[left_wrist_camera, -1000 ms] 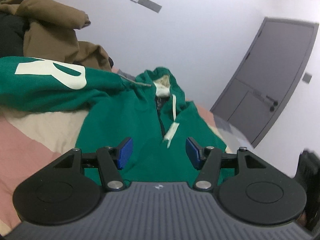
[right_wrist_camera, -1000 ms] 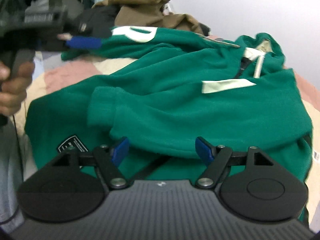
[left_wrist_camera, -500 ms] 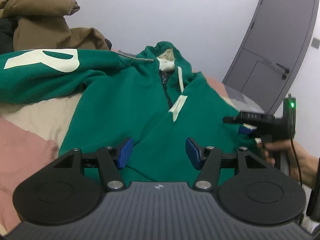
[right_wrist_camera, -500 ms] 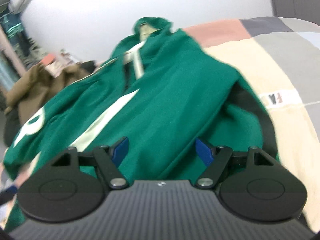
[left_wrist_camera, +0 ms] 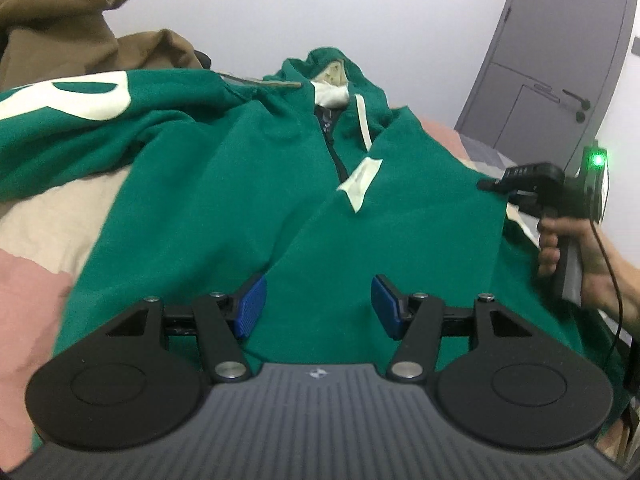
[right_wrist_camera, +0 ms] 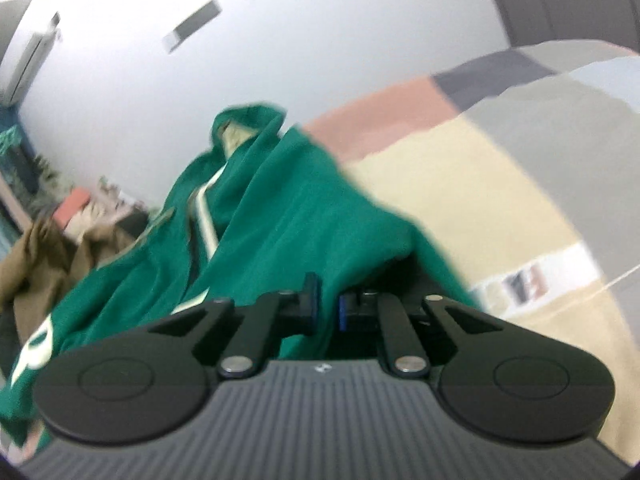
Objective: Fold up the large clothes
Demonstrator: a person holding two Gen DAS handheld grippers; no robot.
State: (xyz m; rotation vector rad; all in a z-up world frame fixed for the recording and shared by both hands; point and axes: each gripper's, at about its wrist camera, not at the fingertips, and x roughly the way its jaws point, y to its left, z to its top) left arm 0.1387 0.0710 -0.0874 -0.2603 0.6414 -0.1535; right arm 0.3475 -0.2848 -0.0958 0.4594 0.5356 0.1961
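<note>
Our right gripper [right_wrist_camera: 325,307] has just closed, pinching the edge of the green fleece hoodie [left_wrist_camera: 248,200] on the patchwork bedspread [right_wrist_camera: 500,208]. Our left gripper [left_wrist_camera: 318,306] hovers over its front, fingers wide apart and empty.

Soft, even indoor light fills both views, with no hard shadows. The left wrist view is sharp; the right wrist view is motion-blurred throughout. Fisheye bending curves the door [left_wrist_camera: 560,60] at 2 o'clock.

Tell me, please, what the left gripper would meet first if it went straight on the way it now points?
Probably the green hoodie: the open left gripper points down at its front panel, though depth is hard to judge.
</note>
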